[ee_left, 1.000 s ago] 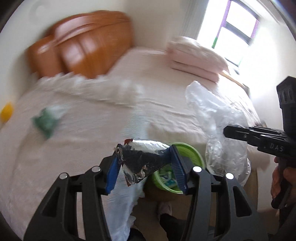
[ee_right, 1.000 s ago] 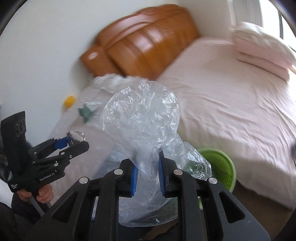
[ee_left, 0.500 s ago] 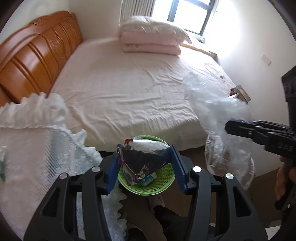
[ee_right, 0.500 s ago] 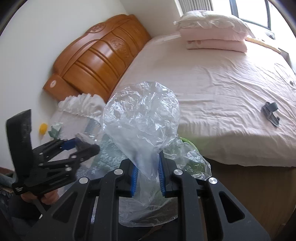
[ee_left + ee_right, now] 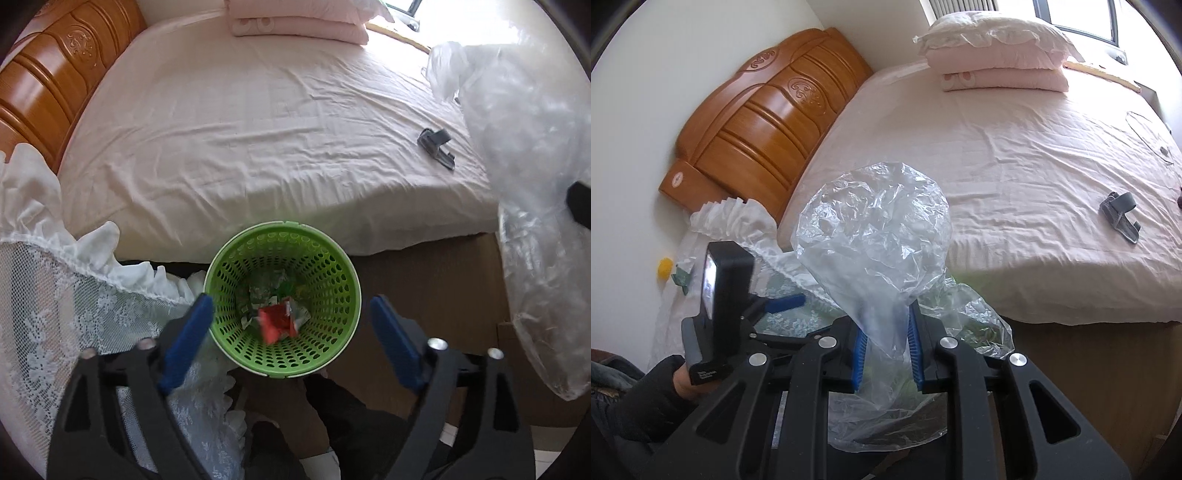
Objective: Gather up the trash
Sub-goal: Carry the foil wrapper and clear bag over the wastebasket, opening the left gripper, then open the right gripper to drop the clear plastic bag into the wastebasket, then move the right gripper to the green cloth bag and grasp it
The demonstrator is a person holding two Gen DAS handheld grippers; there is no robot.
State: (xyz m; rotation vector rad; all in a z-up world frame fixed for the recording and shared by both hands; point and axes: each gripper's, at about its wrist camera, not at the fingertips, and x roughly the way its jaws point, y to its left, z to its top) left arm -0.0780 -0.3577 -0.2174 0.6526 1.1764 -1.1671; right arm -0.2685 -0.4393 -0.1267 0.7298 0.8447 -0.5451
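With its jaws wide, left hand-held gripper [image 5: 291, 328] above red wrapper [image 5: 276, 322] in basket [image 5: 334, 266].

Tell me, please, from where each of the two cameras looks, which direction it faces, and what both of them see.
Left wrist: sits on the open left gripper, looking down into the green basket beside the bed; dark clothing shows below.
Right wrist: sits on the right gripper, facing across the bed toward the headboard; left gripper and sleeve show.
Shared: bed, clear plastic bag, grey object.

Basket [image 5: 282, 240]: bright green, perforated hole pattern; wrapper [image 5: 277, 321] inside red. Bedsheet [image 5: 258, 122] pale pink. Headboard [image 5: 768, 122] orange-brown, carved scrollwork.
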